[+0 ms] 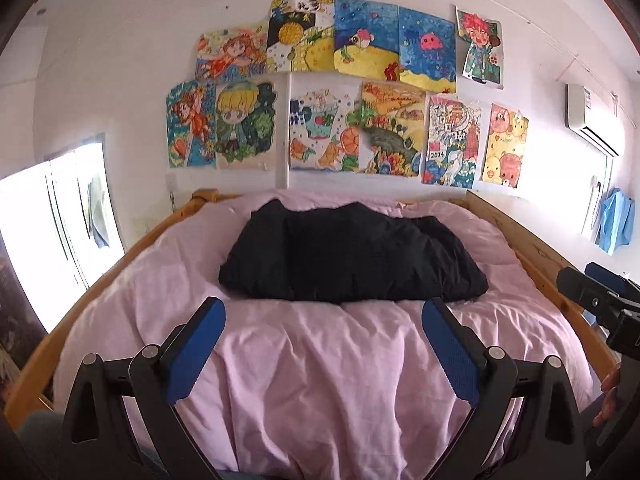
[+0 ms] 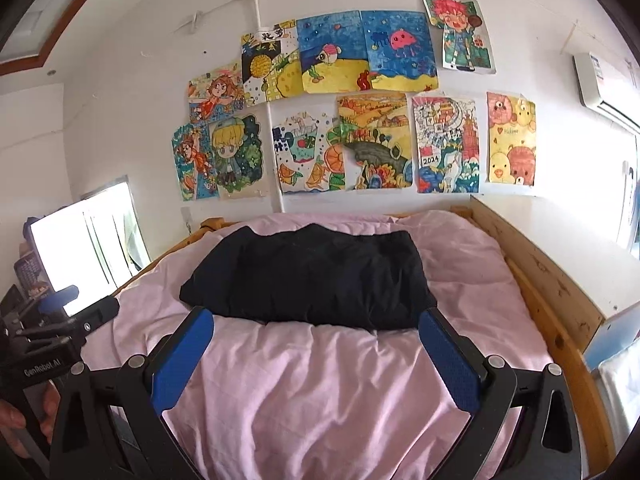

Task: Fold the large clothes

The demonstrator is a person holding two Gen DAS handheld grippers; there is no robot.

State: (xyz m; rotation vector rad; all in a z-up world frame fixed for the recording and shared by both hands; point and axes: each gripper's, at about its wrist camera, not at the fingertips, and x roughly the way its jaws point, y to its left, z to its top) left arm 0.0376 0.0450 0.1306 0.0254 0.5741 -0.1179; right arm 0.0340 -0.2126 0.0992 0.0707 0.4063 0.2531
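Observation:
A black garment (image 1: 352, 256) lies folded into a thick rectangular bundle on the pink bed cover (image 1: 320, 360), toward the far end of the bed. It shows in the right wrist view too (image 2: 308, 276). My left gripper (image 1: 322, 312) is open and empty, held above the cover just short of the garment's near edge. My right gripper (image 2: 316, 322) is open and empty, also just short of the near edge. The right gripper also shows at the right edge of the left wrist view (image 1: 600, 300). The left gripper shows at the left edge of the right wrist view (image 2: 64, 320).
The bed has a wooden frame (image 1: 540, 256) with a raised side board on the right (image 2: 536, 260). Children's drawings (image 1: 340, 92) cover the wall behind. A bright window (image 1: 52, 240) is at left. An air conditioner (image 1: 592, 120) and a blue cloth (image 1: 616, 224) are at right.

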